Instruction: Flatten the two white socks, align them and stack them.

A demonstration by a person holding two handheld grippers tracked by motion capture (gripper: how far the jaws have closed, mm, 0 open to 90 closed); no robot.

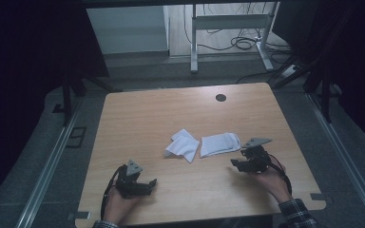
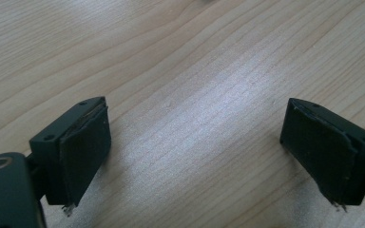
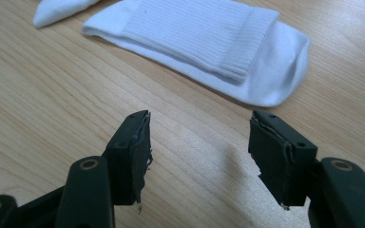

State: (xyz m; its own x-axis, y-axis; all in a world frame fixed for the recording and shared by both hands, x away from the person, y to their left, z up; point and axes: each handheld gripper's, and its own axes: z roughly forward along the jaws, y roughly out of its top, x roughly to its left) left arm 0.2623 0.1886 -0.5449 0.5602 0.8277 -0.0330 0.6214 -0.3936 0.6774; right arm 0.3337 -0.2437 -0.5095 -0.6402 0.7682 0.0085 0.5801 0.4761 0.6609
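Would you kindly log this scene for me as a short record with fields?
surface: wooden table
items: two white socks, side by side near the middle
left sock: crumpled, apart from both claws
right sock: folded flat, cuff doubled over, just ahead of the right claw
left claw: open, bare wood between the jaws
right claw: open, nothing between the jaws, short of the right sock
contact: neither claw touches a sock
far edge: round dark hole in the table
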